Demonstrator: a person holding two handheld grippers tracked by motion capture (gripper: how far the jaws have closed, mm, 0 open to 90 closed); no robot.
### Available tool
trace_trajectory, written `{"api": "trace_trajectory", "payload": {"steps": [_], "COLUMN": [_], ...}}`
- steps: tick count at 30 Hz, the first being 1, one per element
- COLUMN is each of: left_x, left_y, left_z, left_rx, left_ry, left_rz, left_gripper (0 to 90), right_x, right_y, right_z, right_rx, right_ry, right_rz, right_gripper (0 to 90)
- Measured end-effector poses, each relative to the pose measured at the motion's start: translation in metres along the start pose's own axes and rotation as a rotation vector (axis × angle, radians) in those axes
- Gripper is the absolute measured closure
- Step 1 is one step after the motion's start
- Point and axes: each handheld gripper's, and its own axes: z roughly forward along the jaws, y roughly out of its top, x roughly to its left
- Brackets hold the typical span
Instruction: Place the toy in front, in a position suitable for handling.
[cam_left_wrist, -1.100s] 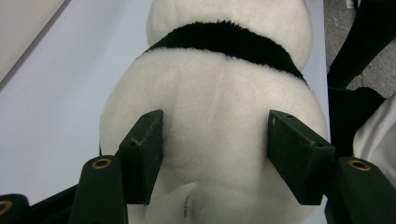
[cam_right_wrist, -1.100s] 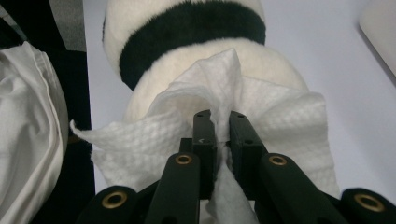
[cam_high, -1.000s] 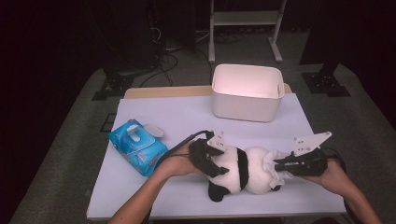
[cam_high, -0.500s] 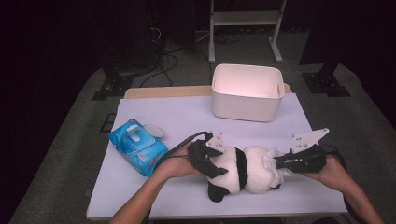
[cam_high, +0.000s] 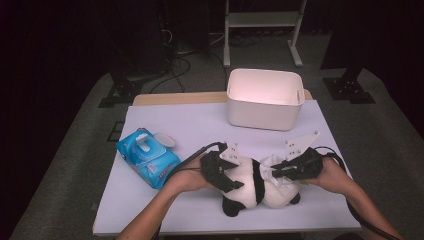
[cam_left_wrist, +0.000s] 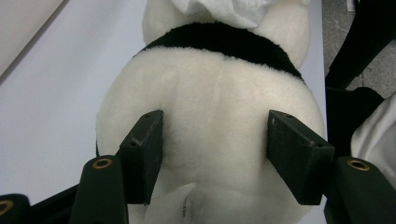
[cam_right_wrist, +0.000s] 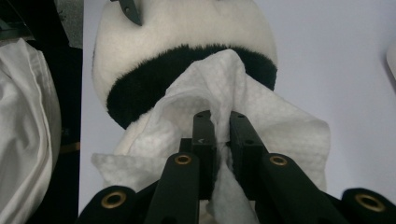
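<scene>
A person sits at a pale table and works with hand-held tongs in each hand. A plush panda lies on its side near the front edge of the table, between the two hands.

The left tongs grip the panda's white head end. In the left gripper view the two black pads press into the fur on either side of the plush panda, so the toy is pinned and held steady.

The right tongs are clenched on a white wet wipe. In the right gripper view the jaws stand nearly together, with the crumpled wet wipe pinched between them. The wipe drapes over the panda's white body and reaches up against the black band of fur.

Farther left on the table lies a blue pack of wipes with its lid flipped open. A white plastic bin stands at the back of the table, well apart from the toy, and looks empty.

As a judgement, the wiping of the panda is under way. A wipe is already out of the pack and lies on the toy. How much of the fur has been cleaned cannot be told. What likely remains is finishing the wipe-down and then perhaps dropping the wipe or the toy into the bin.
</scene>
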Motion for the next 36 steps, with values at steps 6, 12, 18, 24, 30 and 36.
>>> {"api": "trace_trajectory", "payload": {"steps": [6,12,18,24,30,36], "left_x": [0.001,0.004,0.015,0.010,0.000,-0.006], "left_y": [0.006,0.013,0.022,0.018,0.014,0.010], "left_z": [-0.004,-0.005,0.001,0.006,0.006,0.004], "left_rx": [-0.011,-0.019,0.011,0.032,0.024,0.014], "left_ry": [-0.033,-0.030,-0.042,-0.049,-0.023,-0.008], "left_rz": [-0.001,-0.007,-0.015,-0.007,0.014,0.031], "left_gripper": [33.5,27.7,24.0,28.5,31.6,32.9], "right_x": [0.007,0.008,0.011,0.009,0.008,0.005], "right_y": [-0.007,-0.012,-0.011,-0.011,0.006,0.009], "right_z": [0.001,0.001,0.002,0.000,0.007,0.003], "right_rx": [-0.007,-0.032,-0.034,-0.032,-0.025,-0.012], "right_ry": [-0.006,-0.006,-0.012,-0.006,0.008,0.024], "right_rz": [0.005,0.011,0.004,0.002,-0.034,-0.031], "right_gripper": [81.9,82.0,82.0,81.9,82.0,82.0]}}
